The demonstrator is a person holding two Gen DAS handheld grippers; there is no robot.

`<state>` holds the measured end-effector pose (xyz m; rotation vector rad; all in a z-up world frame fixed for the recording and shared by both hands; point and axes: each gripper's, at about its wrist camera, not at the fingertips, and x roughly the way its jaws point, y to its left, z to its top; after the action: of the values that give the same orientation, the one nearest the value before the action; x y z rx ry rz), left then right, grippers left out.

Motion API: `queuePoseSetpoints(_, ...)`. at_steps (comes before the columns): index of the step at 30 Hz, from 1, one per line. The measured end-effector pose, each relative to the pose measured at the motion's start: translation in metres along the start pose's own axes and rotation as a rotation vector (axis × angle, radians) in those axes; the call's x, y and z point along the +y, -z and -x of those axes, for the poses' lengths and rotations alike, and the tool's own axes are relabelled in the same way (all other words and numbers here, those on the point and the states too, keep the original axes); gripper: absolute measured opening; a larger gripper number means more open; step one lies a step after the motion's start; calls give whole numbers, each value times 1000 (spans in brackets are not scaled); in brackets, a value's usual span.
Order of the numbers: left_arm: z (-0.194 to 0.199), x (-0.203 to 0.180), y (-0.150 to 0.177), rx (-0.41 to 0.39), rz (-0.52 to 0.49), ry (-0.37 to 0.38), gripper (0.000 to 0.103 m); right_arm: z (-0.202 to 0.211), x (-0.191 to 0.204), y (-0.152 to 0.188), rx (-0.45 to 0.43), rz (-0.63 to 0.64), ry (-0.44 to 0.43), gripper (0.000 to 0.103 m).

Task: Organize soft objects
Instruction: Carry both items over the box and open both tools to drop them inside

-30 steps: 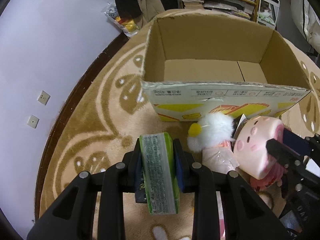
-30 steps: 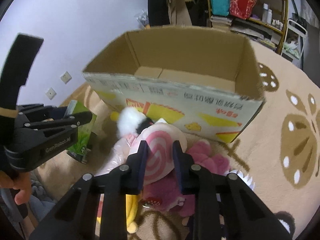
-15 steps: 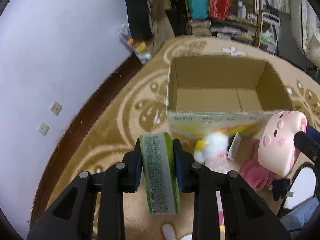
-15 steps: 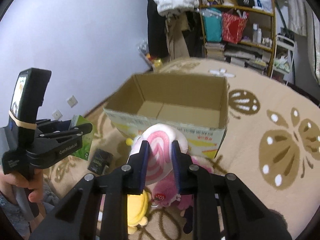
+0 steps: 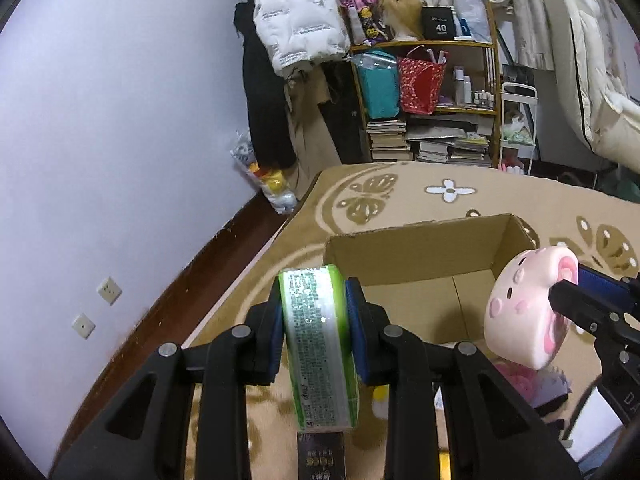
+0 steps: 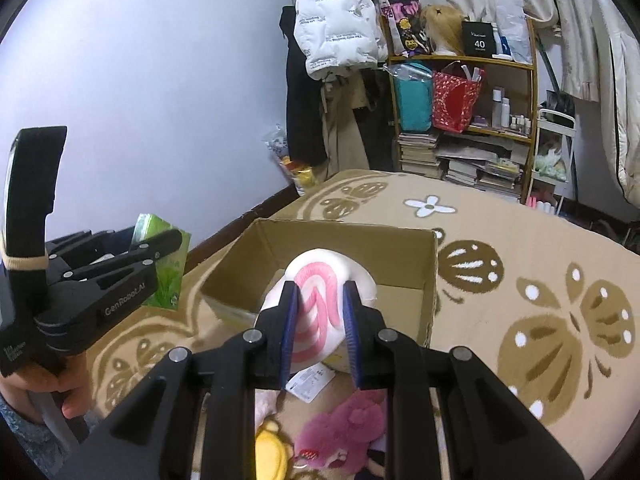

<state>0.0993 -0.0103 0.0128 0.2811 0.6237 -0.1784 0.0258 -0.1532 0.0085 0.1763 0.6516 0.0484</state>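
Note:
My left gripper (image 5: 314, 304) is shut on a green tissue pack (image 5: 318, 344), held upright in the air just before the near left corner of the open cardboard box (image 5: 420, 254). My right gripper (image 6: 319, 300) is shut on a pink-and-white pig plush (image 6: 320, 308), lifted in front of the box (image 6: 316, 236). In the left wrist view the pig plush (image 5: 524, 312) hangs at the right, over the box's near right corner. The right wrist view shows the left gripper (image 6: 176, 236) with the tissue pack (image 6: 166, 276) at the left, held by a person's hand (image 6: 40, 384).
A pink plush (image 6: 344, 436) and a yellow plush (image 6: 272, 452) lie on the tan patterned carpet (image 6: 520, 280) below the grippers. A small dark pack (image 5: 322, 456) lies under the left gripper. A cluttered shelf (image 5: 432, 104) and hanging coats (image 5: 296, 28) stand beyond the carpet.
Both grippers have risen with their loads and tilted up, so the box now sits lower in view and more of the room shows. The pig plush has left the pile on the carpet.

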Motion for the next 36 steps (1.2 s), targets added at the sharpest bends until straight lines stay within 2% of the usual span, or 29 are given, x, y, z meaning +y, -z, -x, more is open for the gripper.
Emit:
queuePoseSetpoints(9,-29,-8,-4,17,47,53,27,-16,-17,-7,-10,-31,14,23)
queuePoseSetpoints(12,-42,-13,0,36,68,80,27,-21,-25,-9,-13,-54,16,18)
queuePoseSetpoints(19,-58,-28,-2,34,34,90,31,-41,-37,-3,33,-79,10,18)
queuePoseSetpoints(21,-59,-29,-2,32,31,77,41,-45,-39,-1,46,-77,12,18)
queuePoseSetpoints(22,-60,-29,-2,33,26,68,61,-47,-39,0,54,-74,11,18)
queuePoseSetpoints(23,-60,-29,-1,34,23,58,72,-49,-39,1,62,-71,9,20)
queuePoseSetpoints(24,-60,-28,-1,30,17,51,72,-50,-39,2,66,-71,9,21)
queuePoseSetpoints(25,-59,-28,-2,28,16,45,72,-51,-40,3,70,-74,10,27)
queuePoseSetpoints(26,-59,-26,-3,29,15,36,73,-52,-41,3,70,-78,13,38)
queuePoseSetpoints(27,-59,-25,-3,31,15,31,75,-51,-41,4,67,-84,15,42)
queuePoseSetpoints(28,-60,-22,-4,35,17,26,80,-50,-42,4,65,-92,16,48)
queuePoseSetpoints(30,-60,-18,-3,38,23,12,88,-48,-44,4,69,-108,12,53)
queuePoseSetpoints(33,-58,-11,-3,40,37,-24,101,-43,-48,3,67,-140,18,75)
queuePoseSetpoints(35,-57,-7,-2,41,46,-41,103,-36,-50,3,44,-155,39,95)
queuePoseSetpoints(36,-56,-5,-1,48,47,-45,103,-32,-50,2,32,-155,52,97)
